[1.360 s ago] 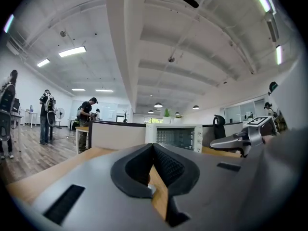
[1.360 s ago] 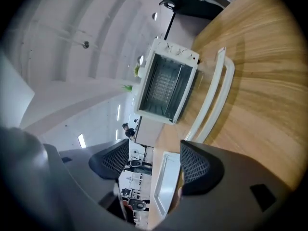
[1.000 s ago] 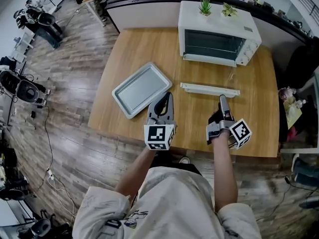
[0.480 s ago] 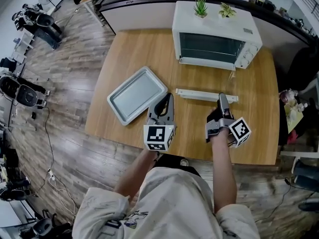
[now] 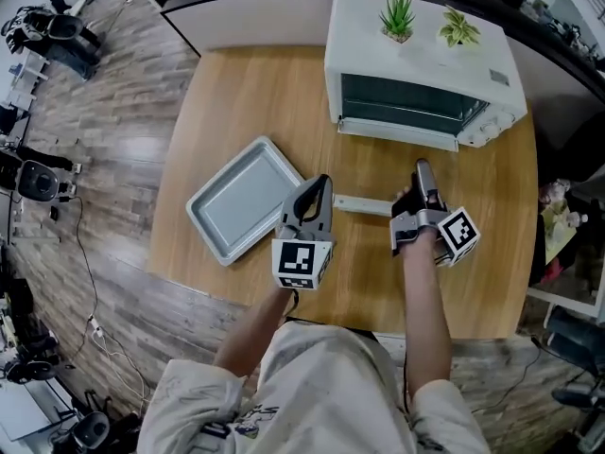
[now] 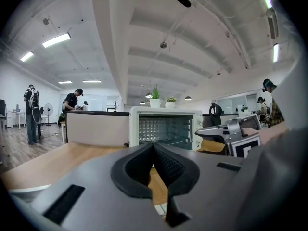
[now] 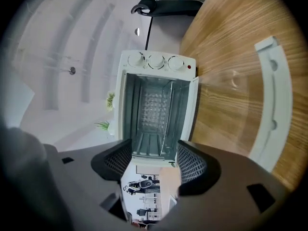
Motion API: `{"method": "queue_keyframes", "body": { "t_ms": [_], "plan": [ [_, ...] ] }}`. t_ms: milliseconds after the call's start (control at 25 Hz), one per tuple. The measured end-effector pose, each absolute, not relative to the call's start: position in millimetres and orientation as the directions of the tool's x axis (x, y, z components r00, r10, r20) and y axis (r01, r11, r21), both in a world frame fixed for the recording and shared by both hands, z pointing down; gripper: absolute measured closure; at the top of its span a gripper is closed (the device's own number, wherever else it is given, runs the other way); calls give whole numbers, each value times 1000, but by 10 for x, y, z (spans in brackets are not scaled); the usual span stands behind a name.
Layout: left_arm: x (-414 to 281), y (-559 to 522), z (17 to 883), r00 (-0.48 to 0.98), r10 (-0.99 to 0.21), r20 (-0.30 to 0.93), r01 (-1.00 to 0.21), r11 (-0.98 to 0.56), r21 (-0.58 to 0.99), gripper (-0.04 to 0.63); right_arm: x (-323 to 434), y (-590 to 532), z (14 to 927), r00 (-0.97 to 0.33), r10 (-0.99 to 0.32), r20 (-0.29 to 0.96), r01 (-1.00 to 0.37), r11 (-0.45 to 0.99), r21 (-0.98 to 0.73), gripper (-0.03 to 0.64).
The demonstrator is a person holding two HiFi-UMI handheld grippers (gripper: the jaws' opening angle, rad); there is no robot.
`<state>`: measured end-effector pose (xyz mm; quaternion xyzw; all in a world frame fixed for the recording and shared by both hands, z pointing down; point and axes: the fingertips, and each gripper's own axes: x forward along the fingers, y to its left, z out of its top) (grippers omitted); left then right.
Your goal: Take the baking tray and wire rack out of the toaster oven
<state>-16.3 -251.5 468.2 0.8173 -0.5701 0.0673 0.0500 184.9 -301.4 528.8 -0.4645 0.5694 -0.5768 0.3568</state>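
1. A silvery-grey rectangular metal baking tray (image 5: 241, 201) with rounded corners lies open side up on the pale wooden table (image 5: 236, 102). It is out of the oven and well to its left. Its long axis runs aslant, from the near-left table edge up toward the oven.
2. Just right of the tray's near corner, the left gripper (image 5: 322, 182) points toward the oven. Its jaws are pressed together with nothing between them.
3. Between the two grippers lies the white door-handle bar (image 5: 364, 203), its length across the table. It edges the let-down glass door (image 7: 226, 95), which lies flat on the table.
4. The right gripper (image 5: 423, 166), turned on its side, aims straight into the oven's mouth. Its jaws stand moderately apart and empty, with the cavity showing through the gap.
5. The white box-shaped toaster oven (image 5: 425, 55) sits at the far right of the table, opening toward the person, with two small green potted plants (image 5: 399, 12) on its top.
6. Inside, what looks like the thin wire rack (image 6: 175, 142) sits level, its length across the cavity.
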Motion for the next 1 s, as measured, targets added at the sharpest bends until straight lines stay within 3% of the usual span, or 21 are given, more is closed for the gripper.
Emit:
{"method": "queue_keyframes", "body": {
  "t_ms": [720, 1000],
  "plan": [
    [-332, -3042, 5028, 359, -908, 218, -932, -359, 40, 580, 1714, -4445, 5760, -265, -949, 172, -86, -154, -984, 347],
    [-457, -3110, 5155, 324, -915, 241, -946, -319, 61, 580, 1718, -4694, 5896, -241, -953, 186, -35, -183, -983, 425]
  ]
}}
